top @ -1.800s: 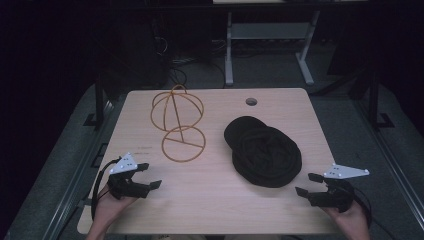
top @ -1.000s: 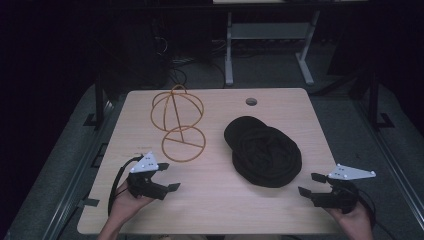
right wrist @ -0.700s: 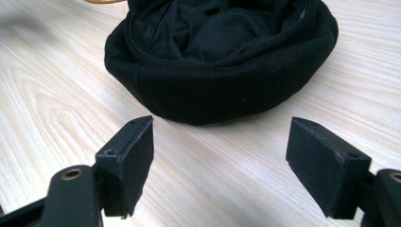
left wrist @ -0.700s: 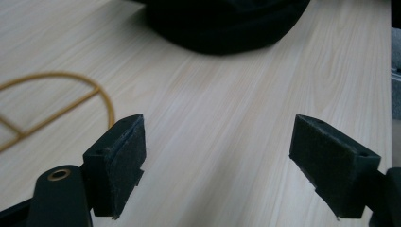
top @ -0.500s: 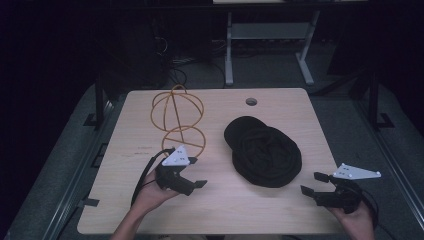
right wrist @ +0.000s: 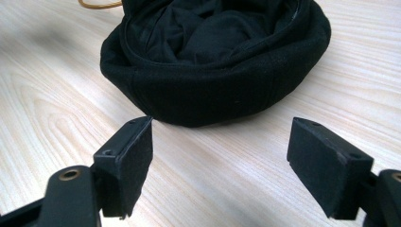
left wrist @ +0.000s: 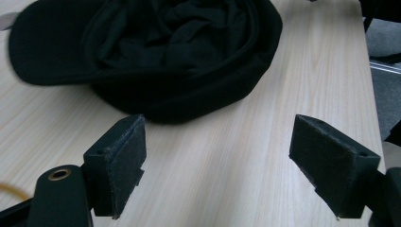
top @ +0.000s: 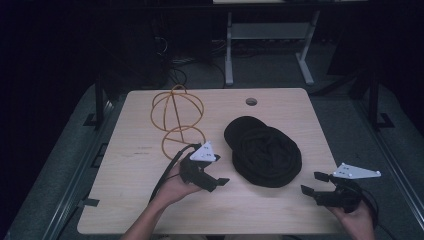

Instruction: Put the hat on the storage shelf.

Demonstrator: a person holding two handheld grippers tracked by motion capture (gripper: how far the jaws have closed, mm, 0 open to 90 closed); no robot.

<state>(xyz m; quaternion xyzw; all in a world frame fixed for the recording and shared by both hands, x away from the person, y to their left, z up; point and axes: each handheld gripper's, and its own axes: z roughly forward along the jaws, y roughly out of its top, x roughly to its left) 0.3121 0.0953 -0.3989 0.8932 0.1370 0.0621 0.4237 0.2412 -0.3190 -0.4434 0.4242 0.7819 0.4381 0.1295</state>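
No readable brand or writing on anything I'm seeing. I'm holding my left gripper (top: 214,181) w/ jaws spread wide, nothing between them, just beside the near-left edge of the black cap (top: 267,155), not touching it. The cap is lying crown-down, opening up, at mid-right of the table (top: 125,200), brim pointing away from me. In the left gripper view the cap (left wrist: 156,52) is sitting just past my jaw tips. My right gripper (top: 320,186) is hovering at the near-right corner, jaws also spread & empty, near the cap's right side but apart from it. Wire stand (top: 177,117) is standing at back left. Vs 0.5 s ago: left gripper has shifted further right toward the cap; right gripper approx. where it was; cap & stand unmoved.
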